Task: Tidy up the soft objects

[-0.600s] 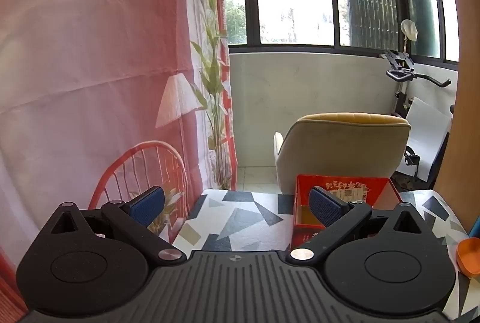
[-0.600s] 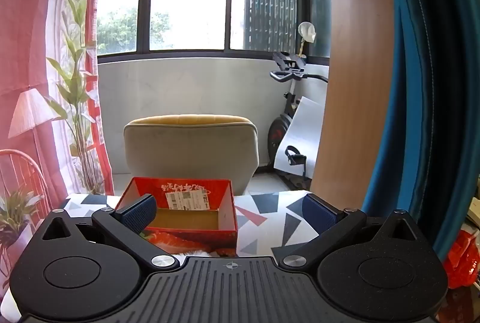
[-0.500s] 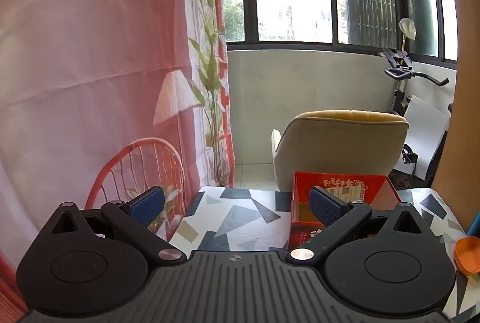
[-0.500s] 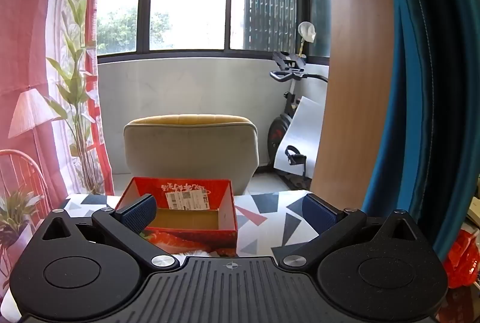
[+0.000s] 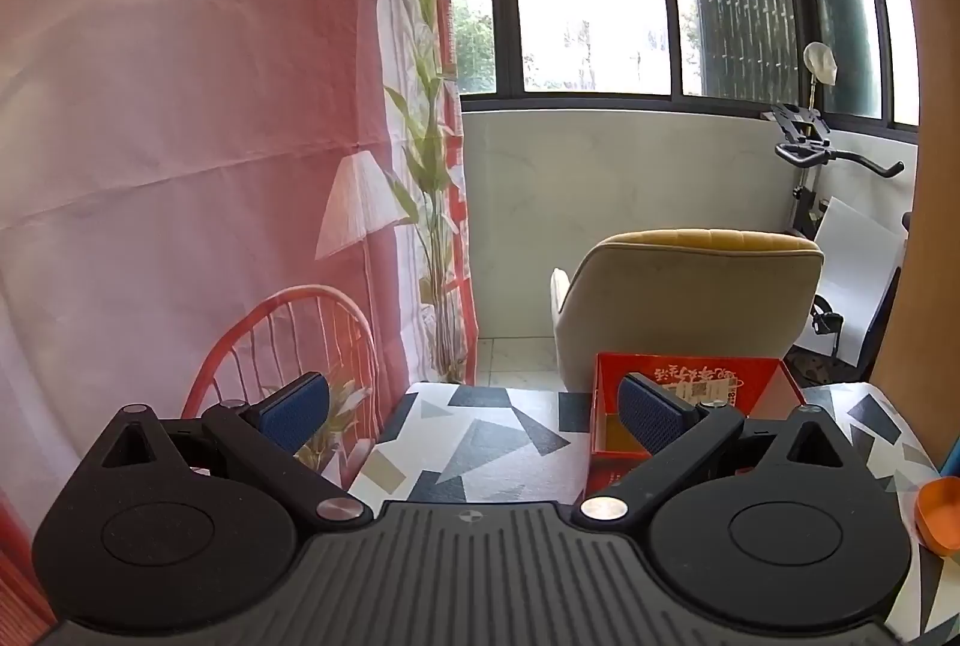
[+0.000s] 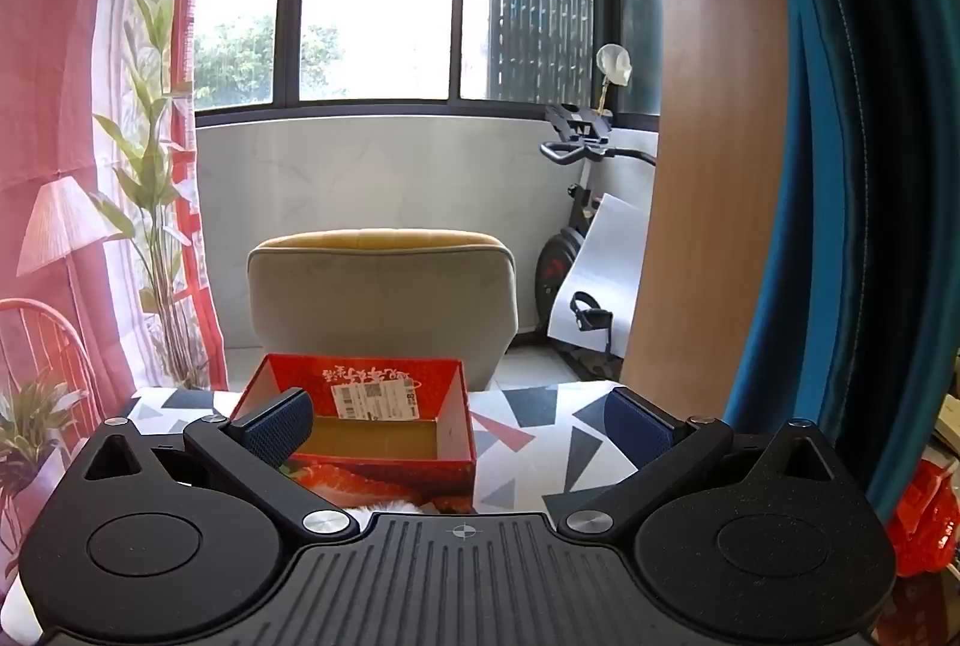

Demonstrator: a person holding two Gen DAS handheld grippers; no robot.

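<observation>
Here, both grippers hang above a table covered in a geometric-patterned cloth. The left gripper has its blue-padded fingers spread wide with nothing between them; the right gripper is likewise spread wide, nothing gripped. An open red cardboard box stands on the table ahead, a white label on its inner far wall, interior bare as far as visible. In the left wrist view the box sits toward the right. A beige armchair stands beyond the table. An orange object lies at the table's right edge.
</observation>
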